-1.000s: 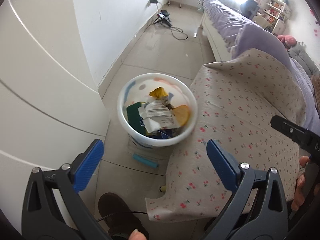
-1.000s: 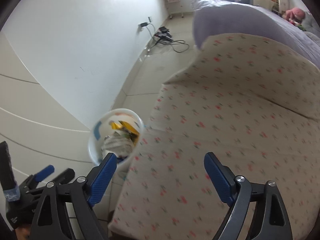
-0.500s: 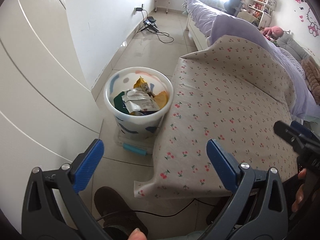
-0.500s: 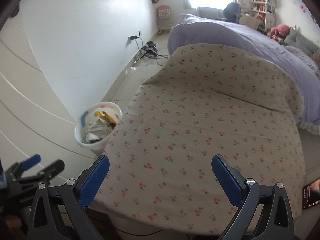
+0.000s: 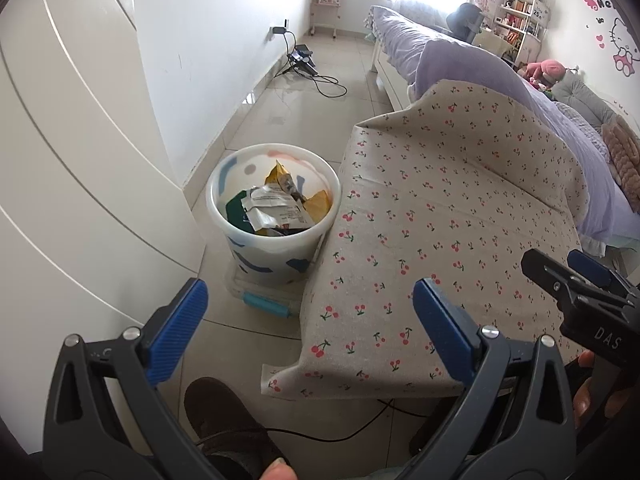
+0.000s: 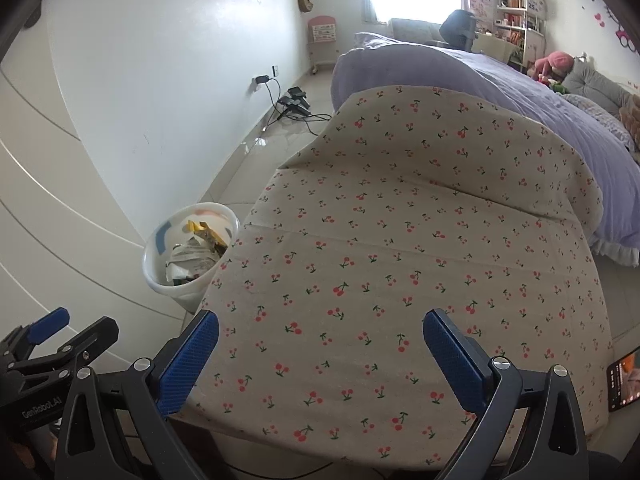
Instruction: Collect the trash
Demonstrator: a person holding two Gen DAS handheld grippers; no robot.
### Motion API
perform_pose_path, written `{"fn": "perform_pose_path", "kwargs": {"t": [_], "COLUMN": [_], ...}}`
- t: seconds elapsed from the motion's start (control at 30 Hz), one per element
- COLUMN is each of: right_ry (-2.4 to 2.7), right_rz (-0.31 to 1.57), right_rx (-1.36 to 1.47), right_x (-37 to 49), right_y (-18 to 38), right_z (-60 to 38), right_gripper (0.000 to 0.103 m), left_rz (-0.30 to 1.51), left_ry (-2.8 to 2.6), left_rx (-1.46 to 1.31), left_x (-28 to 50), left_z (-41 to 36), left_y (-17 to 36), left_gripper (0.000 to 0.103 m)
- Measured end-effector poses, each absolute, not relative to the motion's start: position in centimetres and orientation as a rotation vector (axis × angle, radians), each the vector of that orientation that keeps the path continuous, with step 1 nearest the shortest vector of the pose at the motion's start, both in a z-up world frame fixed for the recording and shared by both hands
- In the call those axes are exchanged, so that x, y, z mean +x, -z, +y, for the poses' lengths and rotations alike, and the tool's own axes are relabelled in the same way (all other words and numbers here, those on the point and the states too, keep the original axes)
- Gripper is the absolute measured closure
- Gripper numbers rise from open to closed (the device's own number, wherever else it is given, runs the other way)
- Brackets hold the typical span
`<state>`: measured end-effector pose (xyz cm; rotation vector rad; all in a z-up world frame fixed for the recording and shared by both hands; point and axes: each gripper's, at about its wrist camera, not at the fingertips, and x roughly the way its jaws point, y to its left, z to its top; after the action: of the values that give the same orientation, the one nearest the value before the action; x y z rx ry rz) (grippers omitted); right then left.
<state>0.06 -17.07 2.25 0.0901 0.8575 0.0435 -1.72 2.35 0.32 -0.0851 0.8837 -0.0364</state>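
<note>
A white bin (image 5: 224, 216) with coloured patches stands on the floor left of the table. It holds crumpled wrappers (image 5: 276, 210), white, yellow and green; it also shows in the right wrist view (image 6: 158, 264). My left gripper (image 5: 308, 328) is open and empty, held above the floor and the table's near left corner. My right gripper (image 6: 320, 354) is open and empty above the near edge of the table. No trash shows on the cherry-print tablecloth (image 6: 420, 248).
The bin sits on a clear plastic box with a blue latch (image 5: 264, 304). A white wardrobe (image 5: 72, 160) stands at left. A purple bed (image 6: 500, 88) lies behind the table. A phone (image 6: 624, 380) lies at the table's right edge. Cables (image 5: 316, 76) lie on the floor by the wall. My shoe (image 5: 224, 420) is below.
Both grippers have pulled back and risen away from the bin, so more of the table and room shows. Both stay open and empty.
</note>
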Motion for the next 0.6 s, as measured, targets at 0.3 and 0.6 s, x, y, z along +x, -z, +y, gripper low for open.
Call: {"fn": "perform_pose_path", "kwargs": {"t": [0.3,0.6], "right_ry": [-0.053,-0.051], "right_rz": [0.868,0.874], "right_rx": [0.094,0.101], "right_x": [0.29,0.16], "right_y": [-2.04,-1.91], "right_z": [-17.09,-17.22], "right_gripper": [0.000,0.000], "left_rz": [0.881,0.879], "left_ry": [0.038,0.037], "left_rx": [-0.074,-0.078], "left_x": [-1.69,-1.78], "left_z": [2.08,2.03], "left_y": [-0.36,-0.37], "left_gripper": [0.001,0.001]}}
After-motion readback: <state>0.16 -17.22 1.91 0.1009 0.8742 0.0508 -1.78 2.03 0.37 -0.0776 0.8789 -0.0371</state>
